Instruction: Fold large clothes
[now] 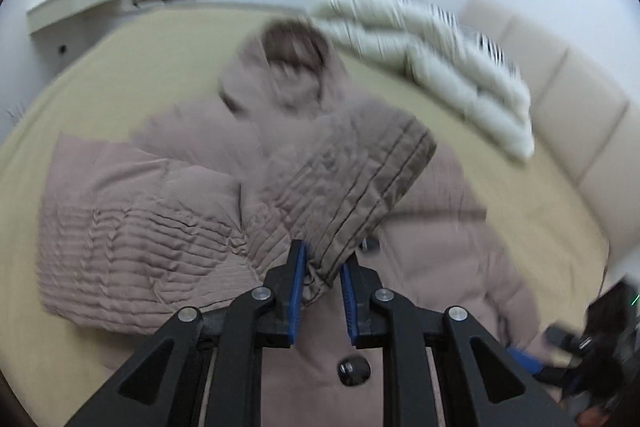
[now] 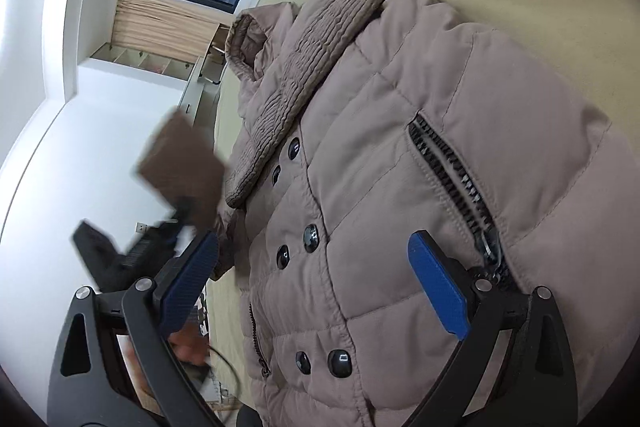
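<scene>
Sleeve cuff [image 1: 320, 267] between left gripper [image 1: 322, 277] pads

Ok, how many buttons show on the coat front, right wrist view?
6 buttons: two below the collar, two mid-front, two nearest the camera; more may be hidden.

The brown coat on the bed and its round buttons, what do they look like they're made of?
Coat: a matte woven shell, probably synthetic, over soft filling; stitched seams puff it into panels, and the sleeve cuff is shirred. Buttons: dark and glossy with glints, likely plastic, perhaps metal.
</scene>
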{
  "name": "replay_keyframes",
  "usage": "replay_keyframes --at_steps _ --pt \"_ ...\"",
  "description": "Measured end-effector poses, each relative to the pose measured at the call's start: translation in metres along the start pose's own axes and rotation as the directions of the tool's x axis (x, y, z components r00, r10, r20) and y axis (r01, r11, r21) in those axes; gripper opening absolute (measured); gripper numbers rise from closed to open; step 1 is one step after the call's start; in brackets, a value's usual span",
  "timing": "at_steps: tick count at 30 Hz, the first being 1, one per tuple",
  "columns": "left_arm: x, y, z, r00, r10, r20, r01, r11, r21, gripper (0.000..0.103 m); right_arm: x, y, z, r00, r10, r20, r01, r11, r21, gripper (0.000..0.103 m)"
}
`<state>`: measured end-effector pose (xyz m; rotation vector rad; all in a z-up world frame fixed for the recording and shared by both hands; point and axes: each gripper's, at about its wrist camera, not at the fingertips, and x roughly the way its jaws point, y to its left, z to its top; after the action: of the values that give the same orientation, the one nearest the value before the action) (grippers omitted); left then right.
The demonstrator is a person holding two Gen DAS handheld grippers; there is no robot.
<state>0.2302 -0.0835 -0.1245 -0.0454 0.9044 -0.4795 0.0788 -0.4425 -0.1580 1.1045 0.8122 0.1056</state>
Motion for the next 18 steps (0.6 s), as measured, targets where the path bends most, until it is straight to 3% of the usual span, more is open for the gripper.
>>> replay_keyframes --at_steps 2,7,8,9,11,15,18 --pt "0.015 -0.007 -0.016 0.999 0.001 -0.047 -0.001 1.000 0.010 0.022 0.002 0.001 0.006 1.000 0.002 -0.007 -0.002 1.000 -0.007 0.097" --pt "0.002 0.004 -0.037 0.997 -0.048 -0.059 0.047 0.999 -0.015 0.029 0.024 0.009 0.018 0.999 0.025 -0.041 -0.024 1.000 0.016 0.097" --pt "-0.005 0.010 -0.037 0.997 -0.064 -0.046 0.063 0.998 -0.025 0.034 0.031 0.013 0.020 0.998 0.029 -0.052 -0.028 0.999 0.027 0.097" --pt "-0.008 0.010 -0.036 0.997 -0.071 -0.030 0.070 0.997 -0.037 0.047 0.040 0.019 0.022 0.997 0.051 -0.065 -0.049 0.998 0.038 0.097" --pt "-0.013 0.018 -0.030 0.999 -0.044 -0.002 0.044 0.997 -0.057 0.058 0.061 0.031 0.025 0.990 0.089 -0.108 -0.083 0.995 0.053 0.097" --pt "-0.009 0.034 -0.024 0.996 -0.082 -0.021 0.079 0.991 -0.112 0.058 0.109 0.044 0.031 0.973 0.125 -0.197 -0.101 0.987 0.128 0.094" --pt "-0.026 0.041 -0.025 0.996 -0.090 0.022 0.092 0.989 -0.115 0.058 0.133 0.051 0.038 0.971 0.063 -0.230 -0.029 0.989 0.145 0.089"
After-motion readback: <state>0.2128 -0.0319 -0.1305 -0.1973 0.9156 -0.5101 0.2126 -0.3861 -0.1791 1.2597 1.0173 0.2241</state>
